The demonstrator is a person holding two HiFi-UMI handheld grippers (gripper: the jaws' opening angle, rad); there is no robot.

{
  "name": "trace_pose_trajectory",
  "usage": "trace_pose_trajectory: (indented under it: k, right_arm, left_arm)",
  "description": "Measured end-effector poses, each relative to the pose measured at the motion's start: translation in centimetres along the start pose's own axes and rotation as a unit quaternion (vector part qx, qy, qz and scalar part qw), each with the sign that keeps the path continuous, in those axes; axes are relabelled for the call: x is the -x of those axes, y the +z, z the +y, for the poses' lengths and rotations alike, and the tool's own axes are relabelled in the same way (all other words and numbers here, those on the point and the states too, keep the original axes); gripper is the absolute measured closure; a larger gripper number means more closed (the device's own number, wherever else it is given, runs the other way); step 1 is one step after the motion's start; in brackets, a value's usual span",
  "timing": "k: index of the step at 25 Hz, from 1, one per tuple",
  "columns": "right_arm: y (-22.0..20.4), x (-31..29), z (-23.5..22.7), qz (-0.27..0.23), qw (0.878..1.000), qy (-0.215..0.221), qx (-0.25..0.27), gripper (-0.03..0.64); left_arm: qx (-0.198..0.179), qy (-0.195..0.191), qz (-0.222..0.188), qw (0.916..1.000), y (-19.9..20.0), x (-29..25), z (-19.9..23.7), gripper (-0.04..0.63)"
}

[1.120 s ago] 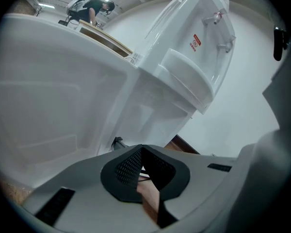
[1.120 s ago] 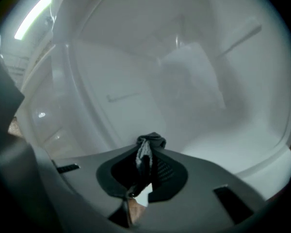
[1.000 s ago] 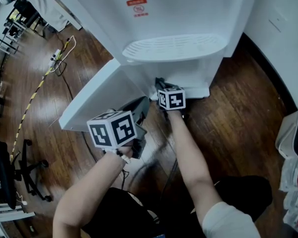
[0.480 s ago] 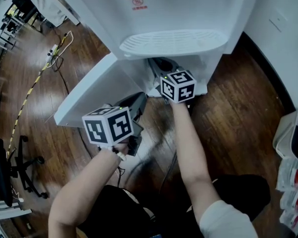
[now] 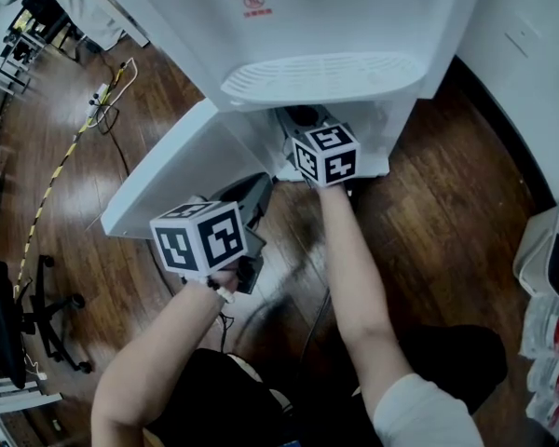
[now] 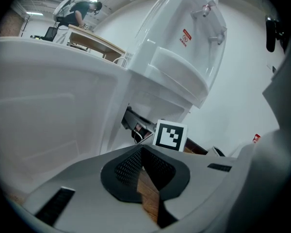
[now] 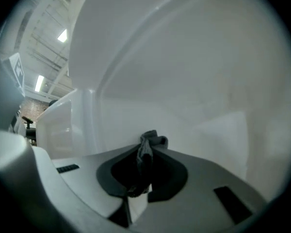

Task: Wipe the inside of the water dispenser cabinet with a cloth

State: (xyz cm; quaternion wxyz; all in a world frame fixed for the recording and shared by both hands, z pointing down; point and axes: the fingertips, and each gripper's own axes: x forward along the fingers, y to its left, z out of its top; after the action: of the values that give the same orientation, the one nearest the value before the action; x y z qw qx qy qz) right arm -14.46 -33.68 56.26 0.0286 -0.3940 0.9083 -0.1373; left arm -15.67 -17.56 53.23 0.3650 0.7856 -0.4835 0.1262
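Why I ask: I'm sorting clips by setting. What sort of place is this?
Probably an office or shared workspace: a white floor-standing water dispenser on a dark wood floor, a swivel office chair at left, and a desk further back.

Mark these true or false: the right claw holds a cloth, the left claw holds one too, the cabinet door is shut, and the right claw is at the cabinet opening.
1. The right claw is clamped on a dark cloth. True.
2. The left claw holds a cloth too. False: it is shut and empty.
3. The cabinet door is shut. False: it stands open.
4. The right claw is at the cabinet opening, below the drip tray. True.
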Motion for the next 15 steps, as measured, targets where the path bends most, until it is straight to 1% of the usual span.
trace_pose_trajectory:
  k: [4,5,9,15]
  right_arm:
    - [-5.1,-0.4,-2.3,0.045,0.997,-0.019,-0.058,0.581]
    - [-6.2,-0.6,-2.7,0.058,0.996,-0.023,-0.061,0.581]
    - [-10.0,-2.0,-3.9,0.112,0.992,-0.033,-0.043,0.581]
    - [-12.9,-3.5,-5.2,0.167,0.984,-0.048,-0.050,0.581]
  left_arm:
    - [0.002,0.001,-0.002,1.0000,0.1,0.0,0.1,0.607]
    - [0.002,0.001,-0.002,1.0000,0.1,0.0,0.0,0.607]
    - [0.000,-0.003,0.005,1.0000,-0.3,-0.1,-0.1,0.607]
    - [-0.001,0.012,0.008,0.9999,-0.5,0.3,1.2,0.607]
